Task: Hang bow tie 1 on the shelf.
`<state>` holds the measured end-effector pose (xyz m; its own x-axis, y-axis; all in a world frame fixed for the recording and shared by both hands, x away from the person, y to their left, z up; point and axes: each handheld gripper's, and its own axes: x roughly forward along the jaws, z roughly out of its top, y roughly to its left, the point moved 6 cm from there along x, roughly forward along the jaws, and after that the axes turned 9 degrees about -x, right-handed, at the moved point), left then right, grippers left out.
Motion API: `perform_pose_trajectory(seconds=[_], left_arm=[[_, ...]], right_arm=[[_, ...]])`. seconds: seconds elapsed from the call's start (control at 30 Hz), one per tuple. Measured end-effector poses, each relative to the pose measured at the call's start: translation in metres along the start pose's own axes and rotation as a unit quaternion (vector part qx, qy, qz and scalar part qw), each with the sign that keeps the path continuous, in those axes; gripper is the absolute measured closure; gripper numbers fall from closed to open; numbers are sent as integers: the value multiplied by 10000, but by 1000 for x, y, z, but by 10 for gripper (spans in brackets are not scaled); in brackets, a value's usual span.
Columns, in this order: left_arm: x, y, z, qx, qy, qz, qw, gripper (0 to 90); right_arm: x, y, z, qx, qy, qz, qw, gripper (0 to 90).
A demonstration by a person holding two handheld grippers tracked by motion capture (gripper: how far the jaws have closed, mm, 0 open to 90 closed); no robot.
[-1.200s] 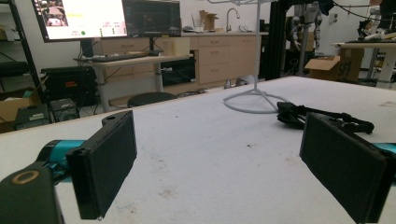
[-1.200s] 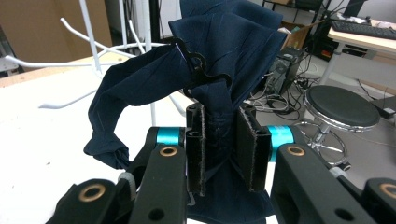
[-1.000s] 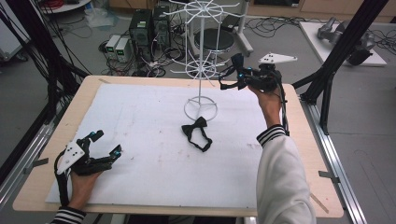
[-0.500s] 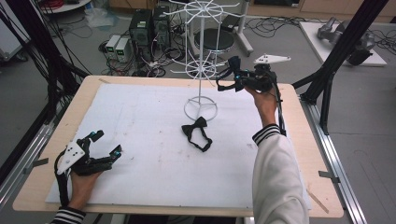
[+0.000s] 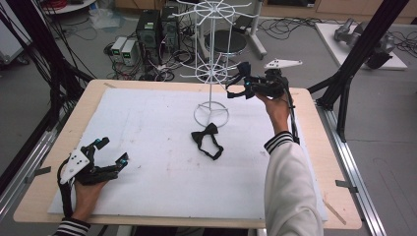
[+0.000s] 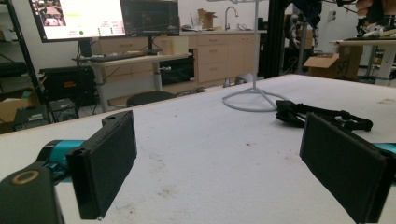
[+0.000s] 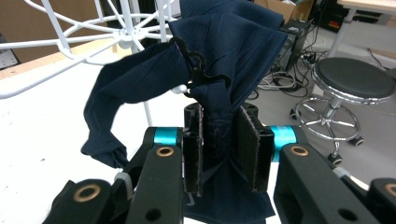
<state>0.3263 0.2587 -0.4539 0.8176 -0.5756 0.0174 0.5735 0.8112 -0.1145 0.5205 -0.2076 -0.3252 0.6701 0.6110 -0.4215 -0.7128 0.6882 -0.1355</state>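
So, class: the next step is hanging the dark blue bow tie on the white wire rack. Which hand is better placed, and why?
Right. The right tongs are clamped on the dark blue bow tie, raised beside the white wire rack. The left tongs rest open at the near table corner, far from the rack.

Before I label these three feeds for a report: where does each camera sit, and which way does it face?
High view: above the person's side, looking forward and down on the table; both forearms enter from below.
Left gripper view: rides the left gripper, looking low across the table between open jaws.
Right gripper view: rides the right gripper, facing the white wire rack, jaws clamped on a dark blue bow tie.
Shared: high and left gripper views both show the black bow tie lying by the rack's base.
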Motion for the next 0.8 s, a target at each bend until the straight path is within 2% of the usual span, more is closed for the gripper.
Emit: perform_pose_trajectory(seconds=[0.17,0.3,0.6,0.67,0.8], left_arm=[[0,0,0,3,2,-2,10000,114],[0,0,0,-3,5,-4,10000,114],[0,0,0,32,23,-8,10000,114],[0,0,0,33,24,-8,10000,114],[0,0,0,32,24,-8,10000,114]], right_arm=[[1,-1,-6,75,18,32,10000,712],[2,-2,-10,156,110,50,9998,653],[-1,0,-9,183,113,104,9997,549],[-3,2,-8,189,86,149,9997,485],[-7,7,-6,219,81,235,9995,279]])
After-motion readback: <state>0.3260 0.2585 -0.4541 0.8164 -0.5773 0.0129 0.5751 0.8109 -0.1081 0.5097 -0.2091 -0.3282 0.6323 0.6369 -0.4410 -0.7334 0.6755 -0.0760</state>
